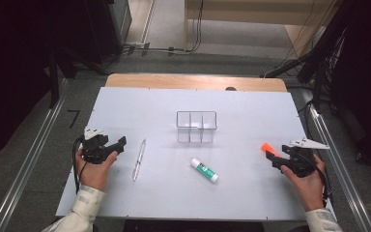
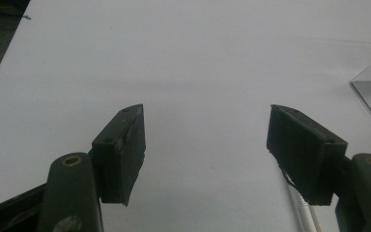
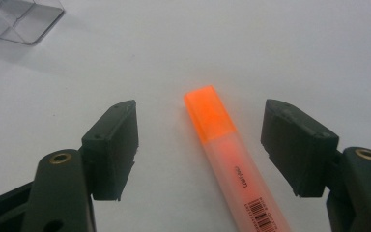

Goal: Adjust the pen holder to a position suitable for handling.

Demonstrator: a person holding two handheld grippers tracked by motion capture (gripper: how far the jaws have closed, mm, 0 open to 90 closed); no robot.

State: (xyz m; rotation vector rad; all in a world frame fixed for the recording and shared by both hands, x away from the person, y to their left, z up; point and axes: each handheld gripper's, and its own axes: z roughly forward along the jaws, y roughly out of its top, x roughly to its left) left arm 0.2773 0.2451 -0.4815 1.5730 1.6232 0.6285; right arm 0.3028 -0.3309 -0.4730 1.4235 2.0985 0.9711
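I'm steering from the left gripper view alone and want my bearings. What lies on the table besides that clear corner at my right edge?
Observer: That corner is a clear three-compartment organizer standing mid-table.
Operator: Anything near my gripper?
Observer: A pen lies just right of the left gripper, whose jaws are open with nothing between them.
Operator: And the other hand?
Observer: The right gripper is open around an orange highlighter, its pads apart from the barrel.
Operator: Anything else?
Observer: A glue stick lies in front of the organizer.
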